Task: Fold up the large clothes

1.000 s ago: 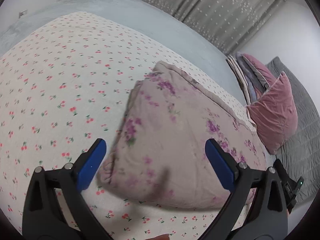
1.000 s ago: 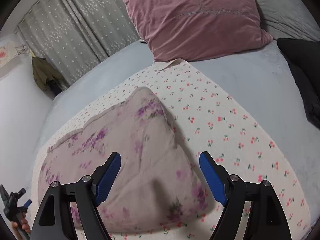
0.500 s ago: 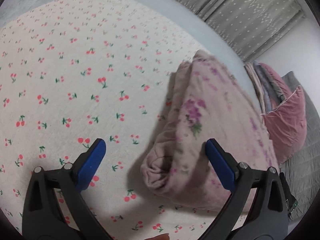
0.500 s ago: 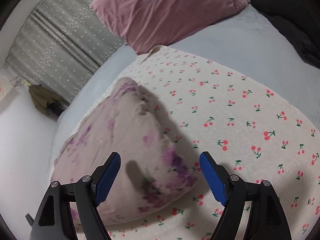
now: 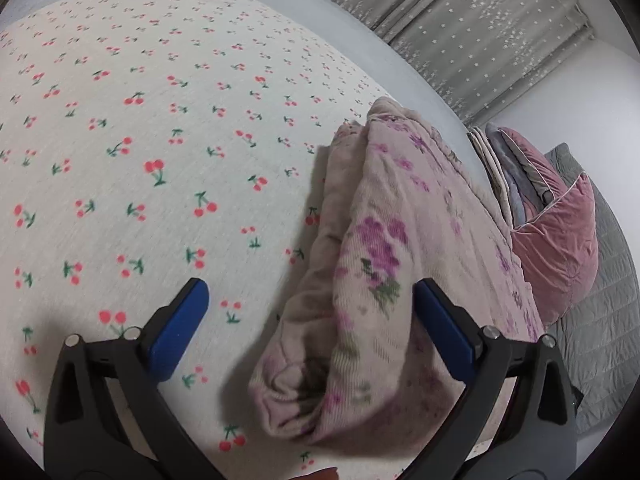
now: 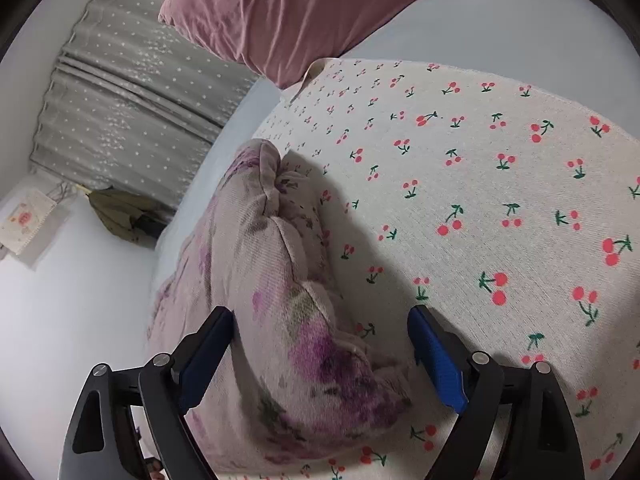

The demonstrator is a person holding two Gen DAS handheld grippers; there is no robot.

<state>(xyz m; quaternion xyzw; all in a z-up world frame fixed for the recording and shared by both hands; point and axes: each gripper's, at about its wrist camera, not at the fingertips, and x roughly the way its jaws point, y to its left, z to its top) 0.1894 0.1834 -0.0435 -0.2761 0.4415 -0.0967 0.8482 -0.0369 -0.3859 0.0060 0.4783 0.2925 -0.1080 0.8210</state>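
A folded pale pink garment with purple flowers (image 5: 384,264) lies on a white cherry-print sheet (image 5: 160,140). My left gripper (image 5: 312,328) is open, low over the sheet, with the garment's near folded corner between its blue pads. In the right wrist view the same garment (image 6: 280,300) lies with its other near corner between the pads of my open right gripper (image 6: 324,360). Neither gripper is closed on the cloth.
A pink velvet pillow (image 5: 560,248) and a stack of folded cloth (image 5: 496,160) lie past the garment; the pillow also shows in the right wrist view (image 6: 300,12). Grey dotted curtains (image 5: 480,32) hang behind. A grey quilt (image 5: 608,320) lies at the right.
Both grippers have dropped lower and moved in towards the garment's two near corners. The garment now looks bunched up on its fold rather than flat. Both stay open.
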